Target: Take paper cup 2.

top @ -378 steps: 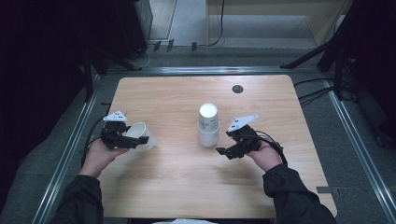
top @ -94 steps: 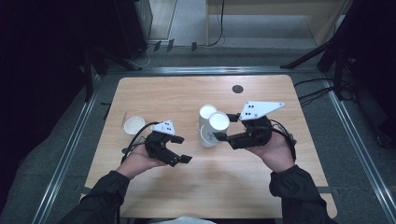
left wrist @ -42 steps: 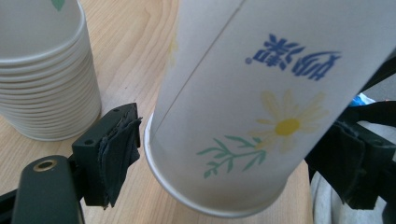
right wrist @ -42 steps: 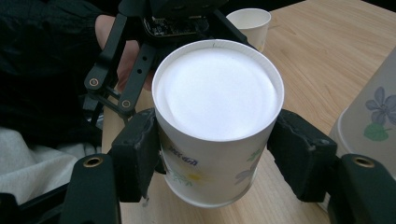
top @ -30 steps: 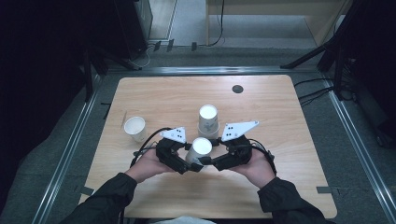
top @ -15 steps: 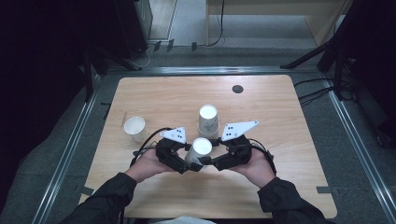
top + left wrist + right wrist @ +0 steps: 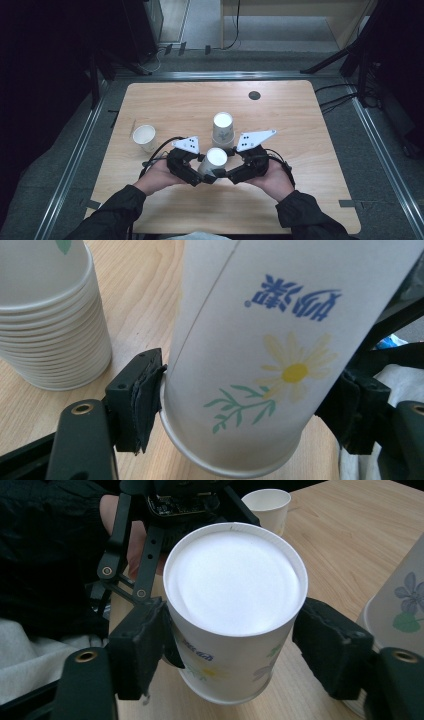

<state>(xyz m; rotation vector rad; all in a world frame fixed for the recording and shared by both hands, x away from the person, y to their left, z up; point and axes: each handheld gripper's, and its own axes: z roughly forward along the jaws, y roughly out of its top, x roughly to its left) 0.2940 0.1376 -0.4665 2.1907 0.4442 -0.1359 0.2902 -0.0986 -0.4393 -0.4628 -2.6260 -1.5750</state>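
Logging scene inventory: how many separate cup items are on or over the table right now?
3. A single upright cup at table left; an upside-down nested cup stack at centre; an inverted cup between both grippers near the front. How many cups are in the stack can't be told.

My left hand-held gripper's [image 7: 240,405] view cuts the upside-down cup [image 7: 270,355] off at the top edge; the cup stack [image 7: 50,315] beside it is cropped too, its base out of frame.

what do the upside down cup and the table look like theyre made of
The upside-down cup looks like thin paper with a matte white finish: there is a side seam, a rolled rim and a printed daisy. The table looks like pale wood or a wood-look laminate, with straight grain lines and a smooth, low sheen.
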